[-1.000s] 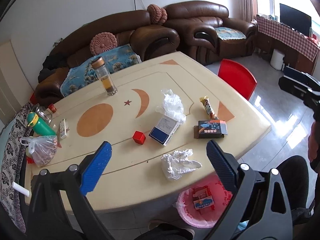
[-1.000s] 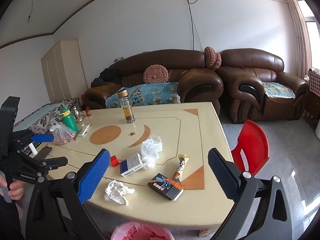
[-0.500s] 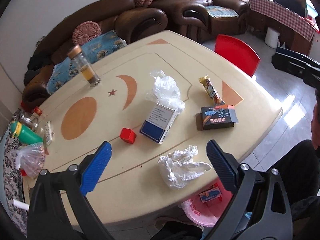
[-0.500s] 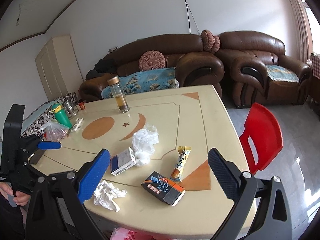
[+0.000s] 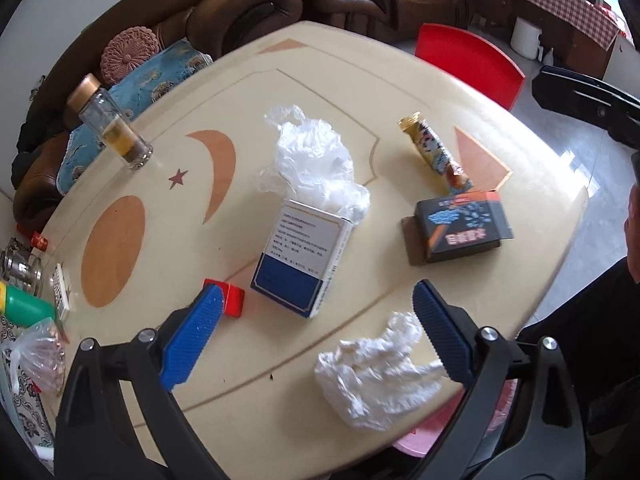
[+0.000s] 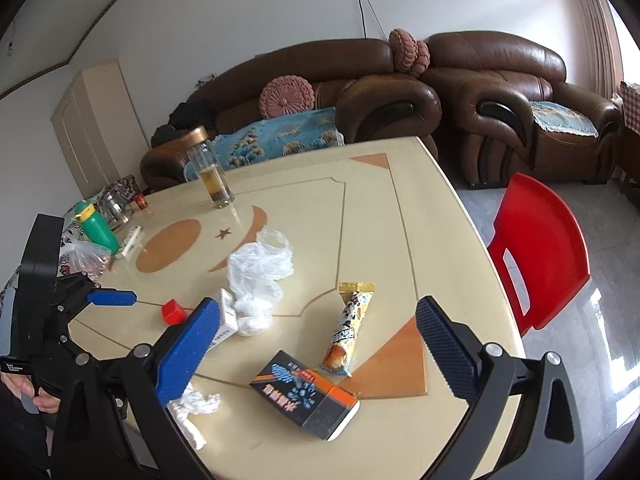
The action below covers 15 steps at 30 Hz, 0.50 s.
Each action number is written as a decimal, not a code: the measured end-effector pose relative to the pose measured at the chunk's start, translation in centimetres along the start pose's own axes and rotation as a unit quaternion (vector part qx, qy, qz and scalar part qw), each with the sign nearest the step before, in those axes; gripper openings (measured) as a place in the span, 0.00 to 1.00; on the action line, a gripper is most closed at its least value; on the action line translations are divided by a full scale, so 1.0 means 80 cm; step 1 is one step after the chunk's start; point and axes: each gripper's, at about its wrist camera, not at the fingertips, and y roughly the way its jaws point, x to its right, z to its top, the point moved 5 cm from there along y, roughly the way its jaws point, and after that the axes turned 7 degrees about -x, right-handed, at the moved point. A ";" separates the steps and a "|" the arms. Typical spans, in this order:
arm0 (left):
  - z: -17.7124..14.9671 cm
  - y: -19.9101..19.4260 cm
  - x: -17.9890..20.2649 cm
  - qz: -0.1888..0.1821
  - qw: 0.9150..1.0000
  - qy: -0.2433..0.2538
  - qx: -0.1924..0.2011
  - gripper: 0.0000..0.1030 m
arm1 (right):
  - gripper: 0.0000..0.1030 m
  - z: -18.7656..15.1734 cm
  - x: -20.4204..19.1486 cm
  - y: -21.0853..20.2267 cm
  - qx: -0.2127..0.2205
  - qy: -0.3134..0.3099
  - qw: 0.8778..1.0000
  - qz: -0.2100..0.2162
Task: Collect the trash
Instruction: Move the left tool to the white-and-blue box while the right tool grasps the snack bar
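On the cream table (image 5: 360,80) lie a crumpled white tissue (image 5: 372,372) at the near edge, a white and blue box (image 5: 300,256), a clear plastic bag (image 5: 316,160), a dark printed box (image 5: 460,228) and a snack wrapper (image 5: 436,152). My left gripper (image 5: 316,332) hovers open above the near edge, the tissue just under its right finger. In the right wrist view my right gripper (image 6: 316,348) hangs open over the dark box (image 6: 304,392) and wrapper (image 6: 348,328); the tissue (image 6: 192,408) is partly hidden behind its left finger. The left gripper (image 6: 108,298) shows at the left.
A small red cube (image 5: 232,300), a glass tea bottle (image 5: 112,124), a green bottle (image 5: 24,308) and a bagged item (image 5: 36,356) stay on the table. A pink bin (image 5: 416,440) peeks below the near edge. A red chair (image 6: 540,248) and brown sofas (image 6: 360,88) stand beyond.
Both grippers have moved closer and lower toward the table. The tissue now lies beneath the left gripper's right finger, and the dark box sits between the right gripper's fingers in view.
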 end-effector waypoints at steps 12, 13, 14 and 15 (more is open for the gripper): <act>0.025 0.055 -0.024 -0.036 0.999 0.005 -0.020 0.90 | 0.93 -0.004 0.010 0.077 -0.056 0.002 0.998 -0.024; 0.026 0.059 -0.024 -0.040 0.999 0.006 -0.022 0.90 | 0.93 -0.004 0.010 0.081 -0.058 0.002 0.998 -0.023; 0.026 0.061 -0.025 -0.042 0.999 0.007 -0.023 0.90 | 0.93 -0.004 0.010 0.084 -0.060 0.003 0.998 -0.023; 0.026 0.064 -0.025 -0.043 0.999 0.008 -0.025 0.90 | 0.93 -0.003 0.010 0.088 -0.062 0.003 0.998 -0.024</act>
